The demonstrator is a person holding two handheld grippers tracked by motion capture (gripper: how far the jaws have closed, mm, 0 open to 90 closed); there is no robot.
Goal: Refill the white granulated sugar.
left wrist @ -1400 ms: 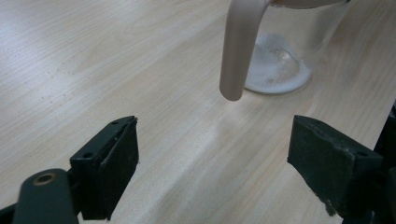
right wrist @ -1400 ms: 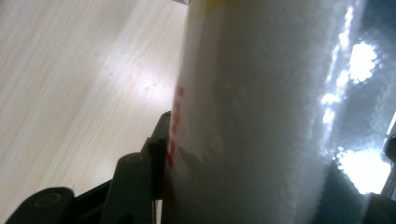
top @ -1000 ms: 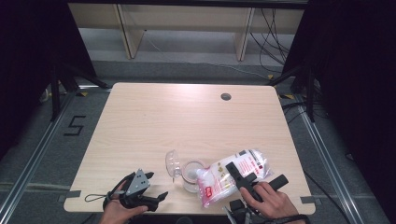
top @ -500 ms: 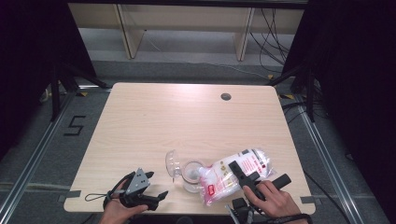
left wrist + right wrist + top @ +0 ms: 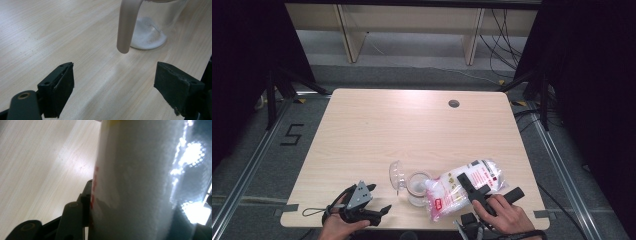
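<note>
A clear plastic bag of white grains with a red label (image 5: 446, 195) lies tilted at the table's near right. Its mouth points at a clear glass jar (image 5: 418, 186). My right gripper (image 5: 489, 185) is shut across the bag's middle, and the bag (image 5: 140, 182) bulges between its jaws (image 5: 140, 220). The jar (image 5: 150, 32) holds a thin layer of white grains and has a tan handle (image 5: 127, 25). Its clear lid (image 5: 396, 175) hangs open to the left. My left gripper (image 5: 379, 198) rests near the front left edge, open, its jaws (image 5: 117, 92) aimed at the jar over bare wood.
The light wooden table (image 5: 412, 130) has a round cable hole (image 5: 454, 103) at the back right. Behind it stand wooden shelf legs and loose cables on the floor. Black stands flank both sides. A floor mark shaped like a 5 (image 5: 292, 134) is on the left.
</note>
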